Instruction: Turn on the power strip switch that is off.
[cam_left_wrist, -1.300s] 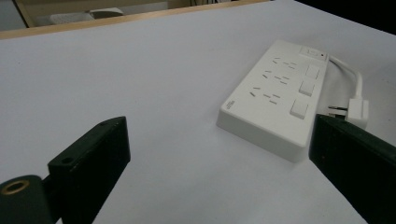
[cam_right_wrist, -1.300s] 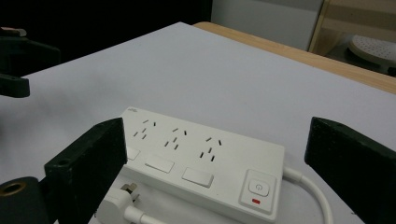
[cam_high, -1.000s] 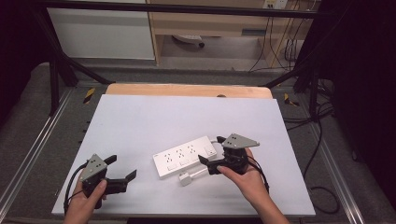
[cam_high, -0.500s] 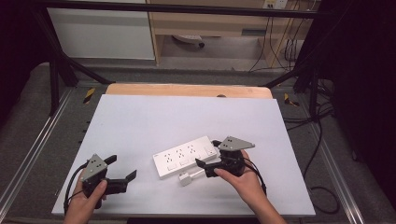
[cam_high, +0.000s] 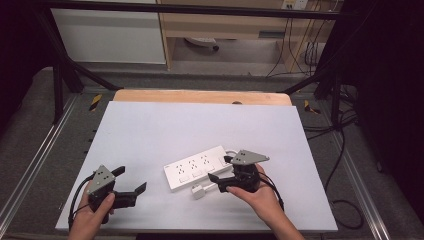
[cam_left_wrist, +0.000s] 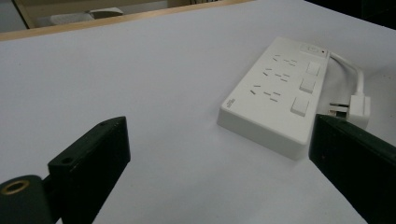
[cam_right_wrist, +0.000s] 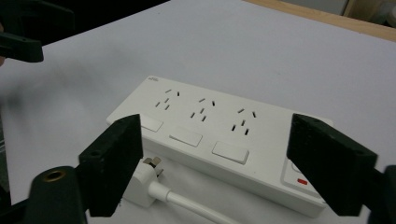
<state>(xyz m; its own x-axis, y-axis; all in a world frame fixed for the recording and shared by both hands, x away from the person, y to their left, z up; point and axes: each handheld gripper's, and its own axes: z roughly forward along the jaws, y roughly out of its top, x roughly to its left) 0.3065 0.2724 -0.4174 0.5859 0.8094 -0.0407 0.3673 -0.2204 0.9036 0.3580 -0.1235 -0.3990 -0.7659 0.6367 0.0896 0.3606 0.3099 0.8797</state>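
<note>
A white power strip (cam_high: 196, 166) is lying flat on the white table (cam_high: 200, 125), a little toward the near edge and right of the middle; its three socket groups and three rocker switches are facing up, and a small red mark is showing at its cord end in the right gripper view; its white cord (cam_right_wrist: 187, 205) is being looped round to a white plug (cam_high: 199, 191), which is lying on the table just beside the strip's near long side, its prongs pointing toward the strip; the right gripper (cam_high: 220, 176) is being held low at the strip's right end, just above the plug, by the right hand (cam_high: 257, 192); its jaws have just been closing, yet they are standing well apart, with nothing being pressed between the pads; in the right gripper view the strip and plug are being framed between the two black jaws; the left gripper (cam_high: 131, 184) is being held by the left hand (cam_high: 95, 210) near the table's near-left corner, well apart from the strip, its jaws spread wide and nothing being gripped between them.
</note>
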